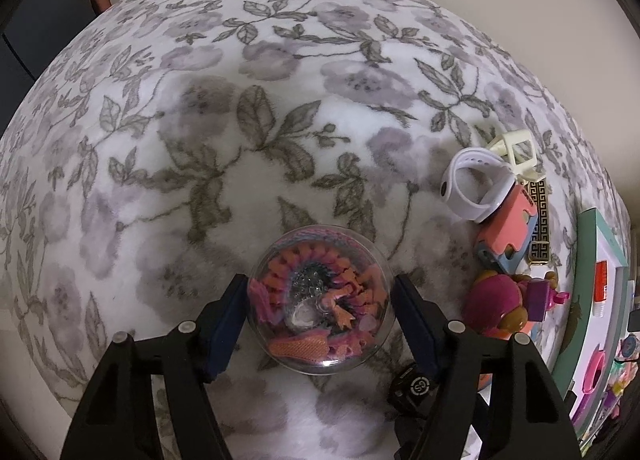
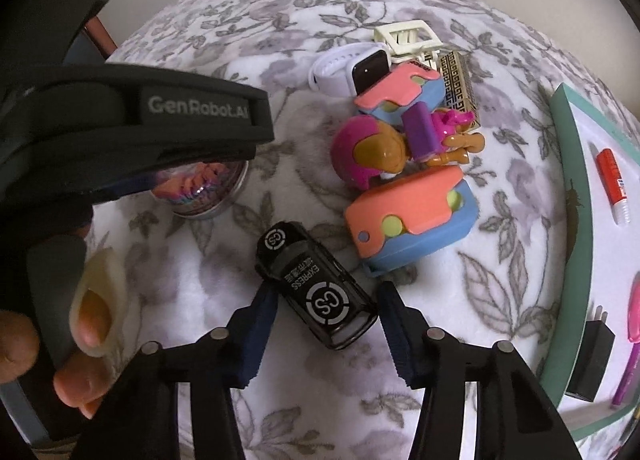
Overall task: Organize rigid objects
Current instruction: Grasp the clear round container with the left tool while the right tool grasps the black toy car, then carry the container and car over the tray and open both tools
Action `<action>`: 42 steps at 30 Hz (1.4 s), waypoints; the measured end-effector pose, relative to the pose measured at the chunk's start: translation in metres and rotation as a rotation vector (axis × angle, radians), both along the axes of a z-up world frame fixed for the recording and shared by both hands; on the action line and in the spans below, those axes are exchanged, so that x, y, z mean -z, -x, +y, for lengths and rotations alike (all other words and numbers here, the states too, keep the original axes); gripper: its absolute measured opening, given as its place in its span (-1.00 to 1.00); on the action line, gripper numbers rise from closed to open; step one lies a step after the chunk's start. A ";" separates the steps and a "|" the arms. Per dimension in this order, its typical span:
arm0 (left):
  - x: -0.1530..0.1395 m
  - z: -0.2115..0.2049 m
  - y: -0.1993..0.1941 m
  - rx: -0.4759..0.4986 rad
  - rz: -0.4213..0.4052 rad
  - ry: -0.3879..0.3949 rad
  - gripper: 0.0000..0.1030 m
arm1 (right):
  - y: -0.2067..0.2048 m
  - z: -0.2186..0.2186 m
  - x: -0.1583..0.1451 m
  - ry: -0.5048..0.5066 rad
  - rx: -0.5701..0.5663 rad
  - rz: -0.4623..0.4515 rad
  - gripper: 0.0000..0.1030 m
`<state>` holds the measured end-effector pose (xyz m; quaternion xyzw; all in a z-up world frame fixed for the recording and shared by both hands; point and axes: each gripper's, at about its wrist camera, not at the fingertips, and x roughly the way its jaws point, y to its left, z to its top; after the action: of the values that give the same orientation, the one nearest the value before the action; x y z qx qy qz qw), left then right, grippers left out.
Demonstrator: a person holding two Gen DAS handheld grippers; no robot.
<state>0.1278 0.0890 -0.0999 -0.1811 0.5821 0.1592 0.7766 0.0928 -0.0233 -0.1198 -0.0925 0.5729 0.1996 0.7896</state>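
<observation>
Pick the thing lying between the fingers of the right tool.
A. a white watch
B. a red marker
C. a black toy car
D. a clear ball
C: in the right wrist view the black toy car lies on the blanket between the right tool's fingers.

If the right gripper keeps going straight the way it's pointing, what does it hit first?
Most likely the black toy car, which lies between the open fingers of the right gripper, with the floral blanket under it. How much gap remains above the car is hard to judge.
</observation>
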 end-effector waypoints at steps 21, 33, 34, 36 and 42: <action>-0.019 0.003 0.022 -0.042 -0.025 -0.004 0.42 | 0.024 -0.037 -0.031 -0.116 0.004 0.008 -0.28; -0.068 0.000 0.035 -0.056 -0.136 -0.038 0.42 | 0.031 -0.068 -0.094 -0.239 0.037 -0.093 -0.31; -0.073 -0.001 0.036 -0.054 -0.148 -0.040 0.42 | 0.031 -0.072 -0.097 -0.250 0.042 -0.102 -0.31; -0.082 -0.003 0.038 -0.049 -0.167 -0.042 0.42 | 0.026 -0.078 -0.107 -0.262 0.056 -0.119 -0.31; -0.096 -0.021 0.030 -0.016 -0.207 -0.049 0.42 | 0.021 -0.106 -0.133 -0.295 0.131 -0.194 -0.30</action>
<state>0.0982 0.0682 -0.0037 -0.1822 0.4932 0.1602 0.8354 0.0721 -0.1290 0.0134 0.0429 0.4632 0.2198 0.8575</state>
